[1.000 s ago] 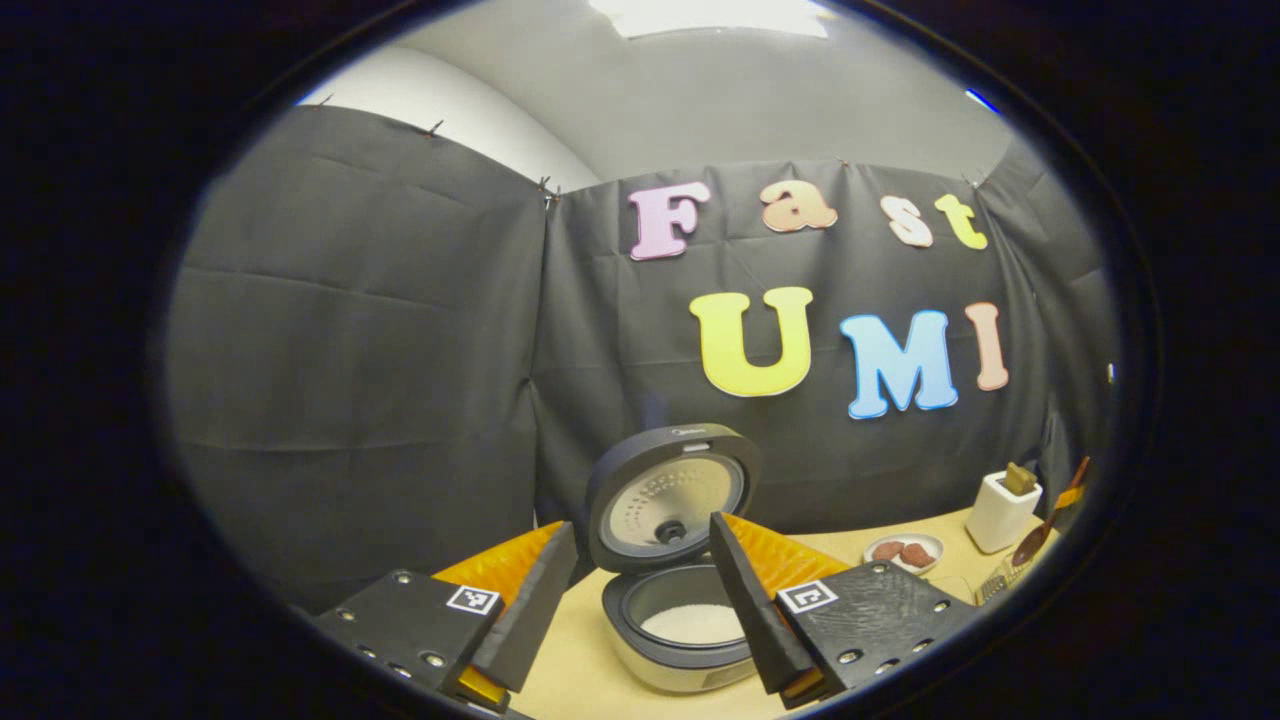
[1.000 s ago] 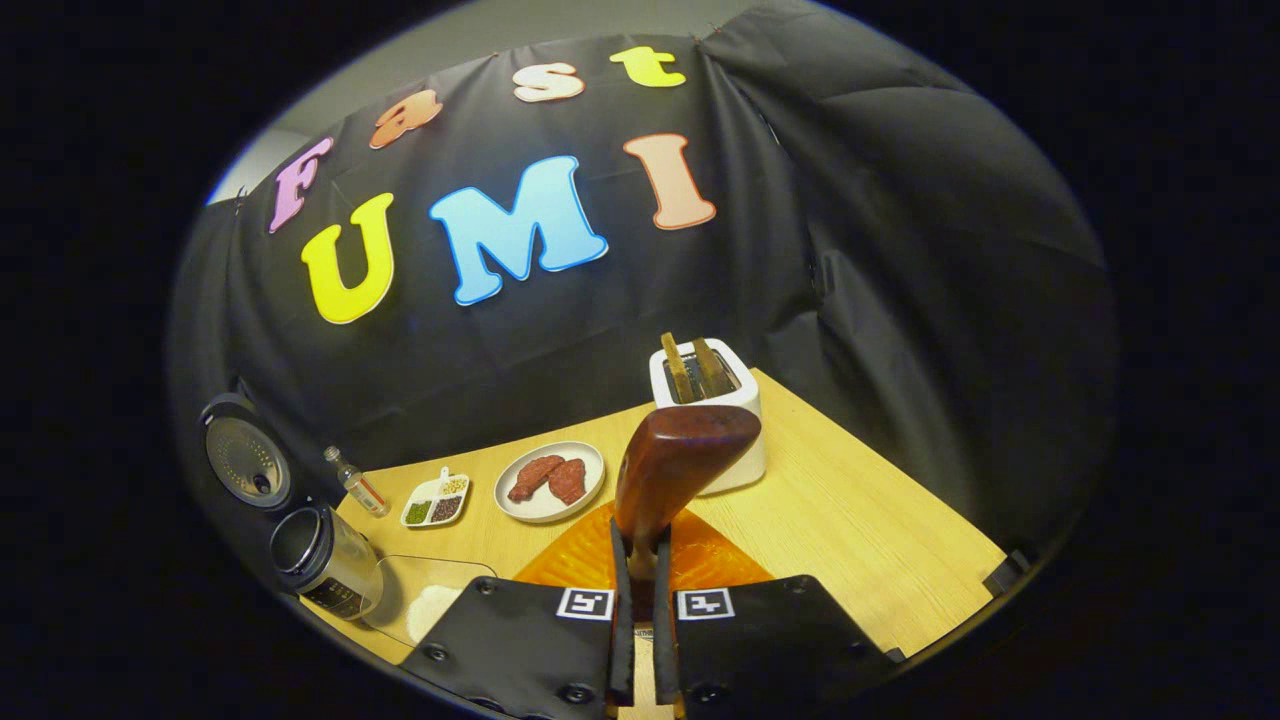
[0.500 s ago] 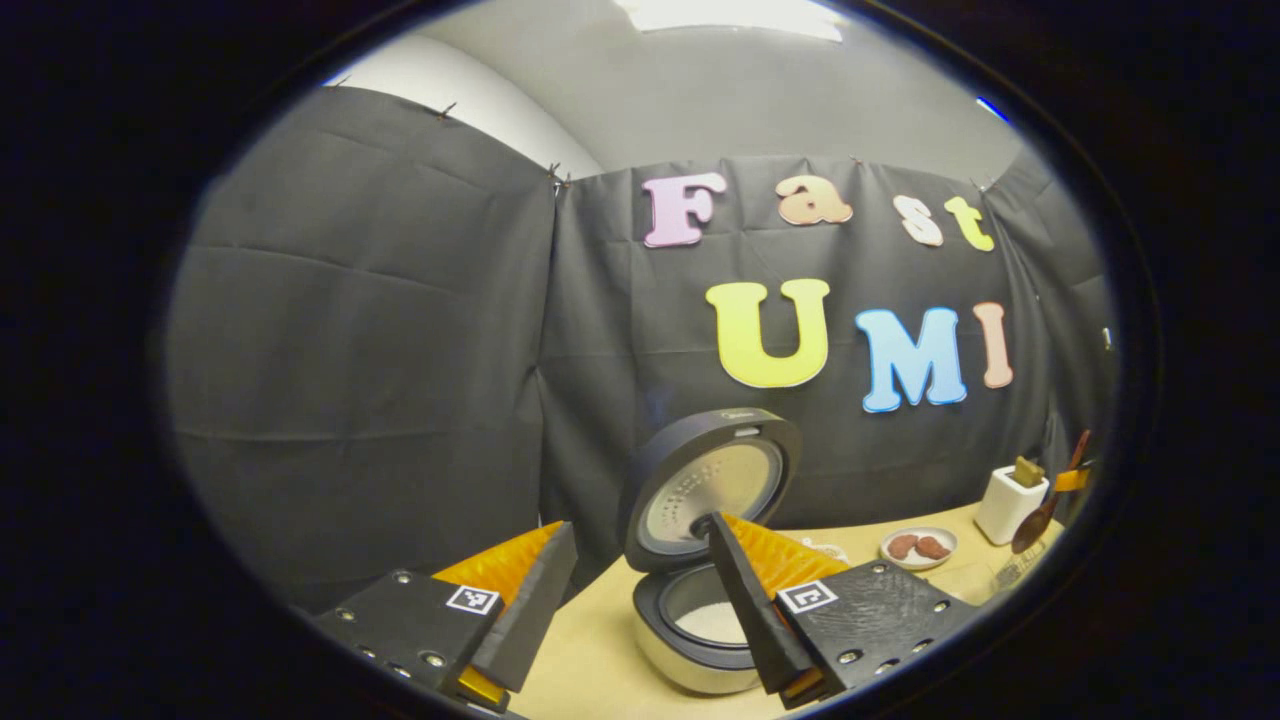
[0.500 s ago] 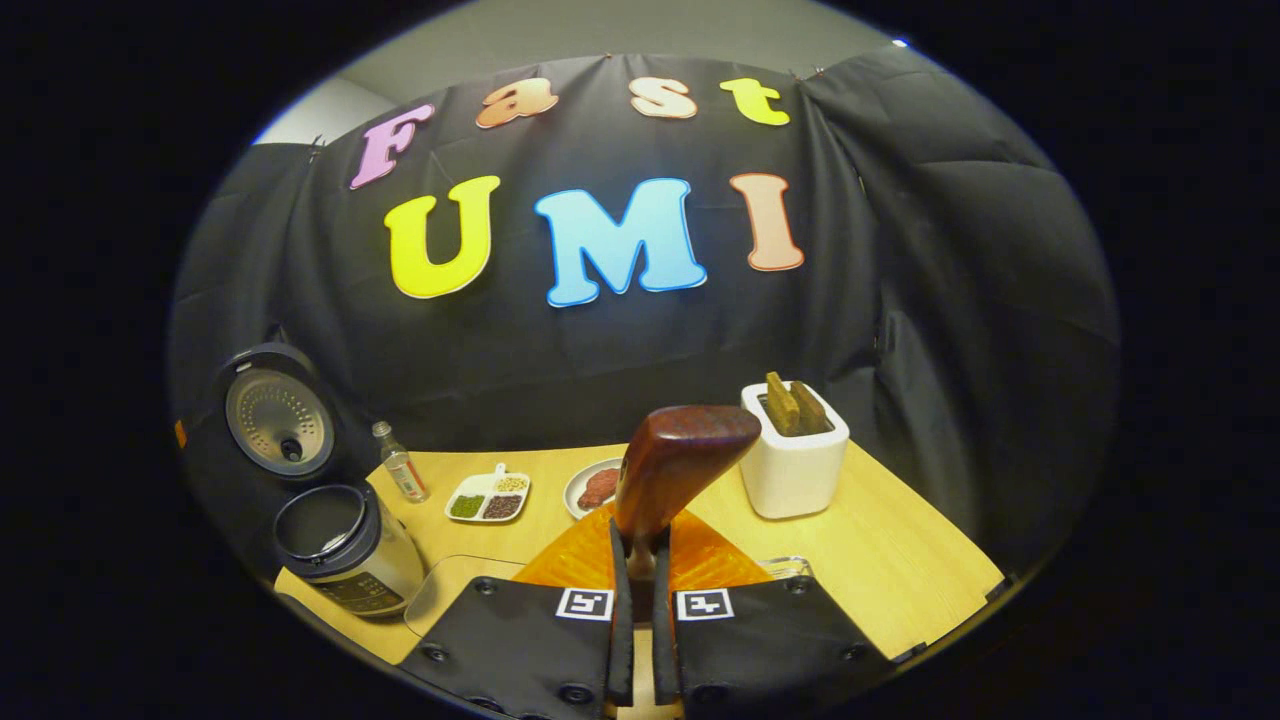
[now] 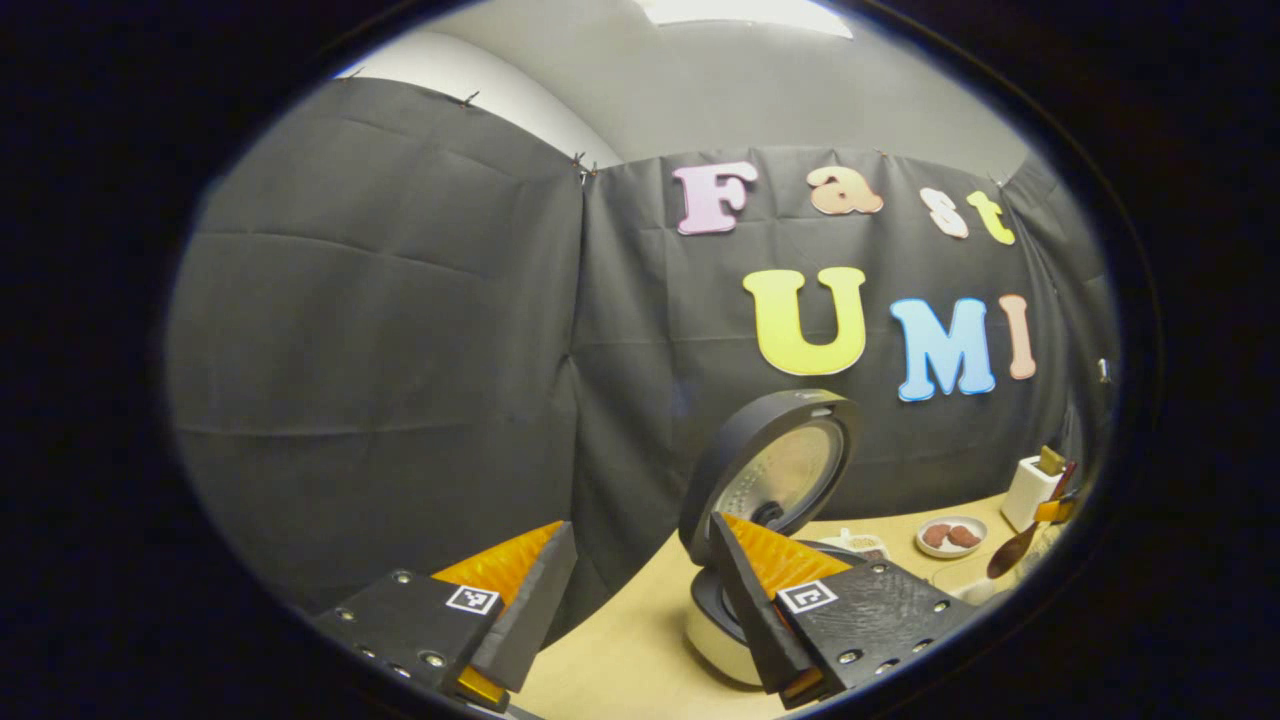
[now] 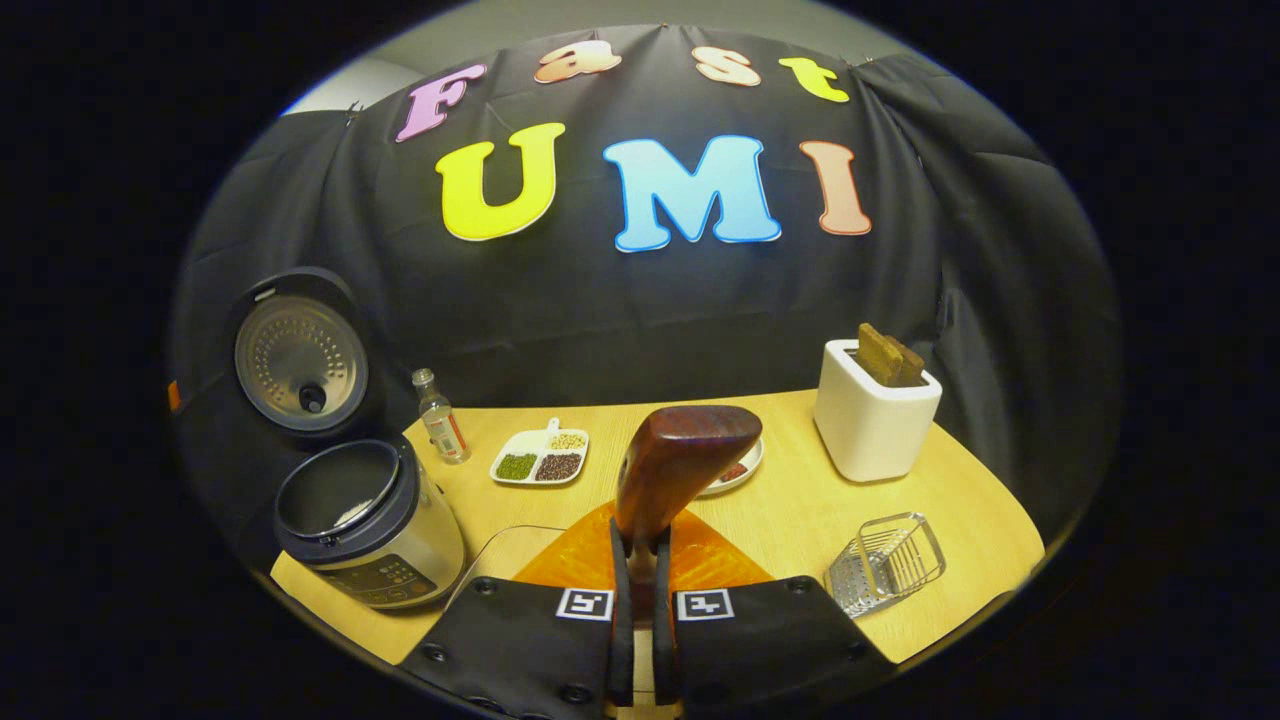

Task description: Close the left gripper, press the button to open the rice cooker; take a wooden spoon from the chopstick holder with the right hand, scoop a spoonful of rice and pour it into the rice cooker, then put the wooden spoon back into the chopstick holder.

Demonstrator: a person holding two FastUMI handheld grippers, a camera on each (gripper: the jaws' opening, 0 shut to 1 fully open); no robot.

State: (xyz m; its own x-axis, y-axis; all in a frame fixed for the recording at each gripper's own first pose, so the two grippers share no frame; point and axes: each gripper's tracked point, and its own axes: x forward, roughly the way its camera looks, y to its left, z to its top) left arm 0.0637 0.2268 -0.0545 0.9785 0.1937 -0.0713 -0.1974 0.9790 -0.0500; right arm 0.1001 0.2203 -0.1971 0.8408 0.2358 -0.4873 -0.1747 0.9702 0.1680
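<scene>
The rice cooker (image 6: 372, 530) stands open at the table's left end, its lid (image 6: 300, 352) upright and a little white rice in the pot. My right gripper (image 6: 640, 545) is shut on the handle of the wooden spoon (image 6: 680, 455), whose bowl points up over the middle of the table. A metal mesh holder (image 6: 886, 562) sits near the front right edge. My left gripper (image 5: 640, 530) is open and holds nothing; the open rice cooker (image 5: 772, 478) lies just behind its right finger. Far right in the left gripper view, the wooden spoon (image 5: 1012, 552) hangs over the table.
A white box (image 6: 876, 425) with two brown slabs stands at the back right. A small bottle (image 6: 440, 416), a divided dish of beans (image 6: 540, 462) and a plate (image 6: 742, 470) partly behind the spoon sit mid-table. A clear container's edge (image 6: 500, 535) shows beside the cooker.
The right gripper has swung left with the spoon still held, so the cooker and mesh holder come into view. The left gripper's view has turned left; the cooker slid right behind its finger.
</scene>
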